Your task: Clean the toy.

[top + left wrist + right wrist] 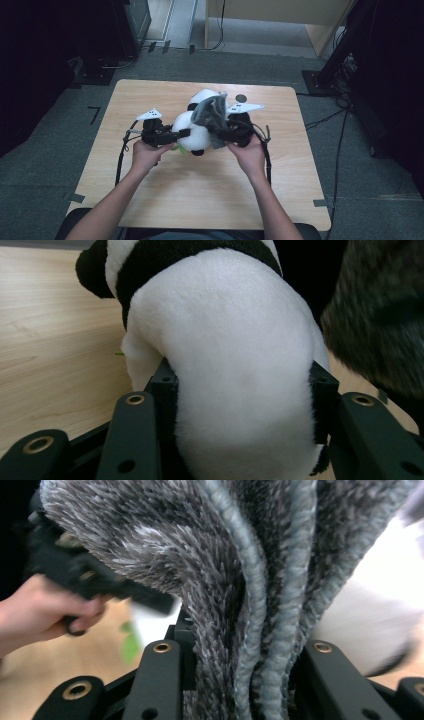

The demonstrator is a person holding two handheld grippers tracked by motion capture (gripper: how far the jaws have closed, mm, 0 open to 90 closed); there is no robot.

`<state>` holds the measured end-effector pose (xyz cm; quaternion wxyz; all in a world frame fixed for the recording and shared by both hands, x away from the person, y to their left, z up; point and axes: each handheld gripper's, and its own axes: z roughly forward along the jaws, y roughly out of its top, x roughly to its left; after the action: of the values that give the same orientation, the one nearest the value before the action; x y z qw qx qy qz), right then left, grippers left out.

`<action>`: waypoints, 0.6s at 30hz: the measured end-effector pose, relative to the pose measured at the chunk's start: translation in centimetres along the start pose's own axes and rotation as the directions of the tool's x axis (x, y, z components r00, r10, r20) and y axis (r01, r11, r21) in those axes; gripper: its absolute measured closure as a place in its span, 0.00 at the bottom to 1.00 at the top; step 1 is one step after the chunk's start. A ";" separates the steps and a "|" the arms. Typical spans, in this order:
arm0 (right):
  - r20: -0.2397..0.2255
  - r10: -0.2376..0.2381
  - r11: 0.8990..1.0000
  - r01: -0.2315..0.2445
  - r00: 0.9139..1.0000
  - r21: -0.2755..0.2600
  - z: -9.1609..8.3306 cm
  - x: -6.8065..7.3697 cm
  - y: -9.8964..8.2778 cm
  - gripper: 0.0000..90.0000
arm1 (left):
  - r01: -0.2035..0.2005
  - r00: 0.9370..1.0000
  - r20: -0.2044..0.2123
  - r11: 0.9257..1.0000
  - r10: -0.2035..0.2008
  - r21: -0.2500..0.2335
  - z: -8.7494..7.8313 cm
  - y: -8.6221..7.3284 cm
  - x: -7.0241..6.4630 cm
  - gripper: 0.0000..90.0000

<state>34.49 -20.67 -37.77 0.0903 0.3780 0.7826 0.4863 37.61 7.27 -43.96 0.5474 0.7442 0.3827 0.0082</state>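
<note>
**Panda plush and grey shaggy cloth gripped over the desk**

Panda plush (192, 135): white fuzzy body, black band across the shoulders, black ear and black paws. A small green bit pokes out under it at the left gripper side. In the high view it sits between the two grippers, over the middle of the light wood desk (150, 200); whether it touches the top cannot be told. A second white rounded part with a black patch shows just behind it, toward the far edge.

Grey cloth (212, 117): shaggy long pile, mixed dark and pale grey, with a corded blue-grey hem folded into several ridges. It drapes over the right side of the panda plush and bunches upward.

Left gripper (244, 385): jaws clenched on the white body of the panda plush, pads pressing into the fur on both sides, plush bulging above them. No earlier frame to compare.

Right gripper (245, 650): jaws clenched on the folded grey cloth, hem ridges running down between them. The white plush is blurred just behind the cloth at the right. The left hand (35, 612) with its gripper shows farther off, blurred.

A small dark round spot (241, 98) lies on the desk beyond the right gripper.

No brand, label or writing readable anywhere.
</note>
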 end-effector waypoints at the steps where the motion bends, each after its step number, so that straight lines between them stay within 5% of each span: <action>1: -0.022 0.001 1.000 0.000 1.000 0.012 0.5 0.6 -0.1 0.74 | 0.004 1.000 -0.016 1.000 -0.004 -0.001 0.1 -0.1 -0.2 0.55; 5: -0.069 0.006 0.998 -0.001 0.998 0.065 2.7 2.3 -1.0 0.74 | 0.023 1.000 -0.009 1.000 -0.023 -0.005 0.9 -0.5 -0.6 0.55; 8: -0.042 -0.014 0.996 0.018 0.999 0.089 4.1 2.9 -2.0 0.75 | -0.011 1.000 -0.028 1.000 0.011 0.019 1.5 -0.6 -1.1 0.55; 13: -0.035 -0.006 0.996 0.009 0.999 0.088 4.6 3.1 -3.1 0.76 | 0.020 0.999 -0.040 0.999 -0.019 0.038 1.9 -0.9 -0.9 0.56; 18: -0.051 0.009 0.995 -0.004 0.999 0.096 4.7 3.6 -3.5 0.77 | 0.065 0.997 -0.032 0.998 -0.065 -0.007 1.7 -0.7 -0.7 0.55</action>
<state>32.61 -15.86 -42.26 0.0504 0.3717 0.8059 0.4581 37.47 5.56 -45.00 0.5433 0.7295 0.4155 0.0035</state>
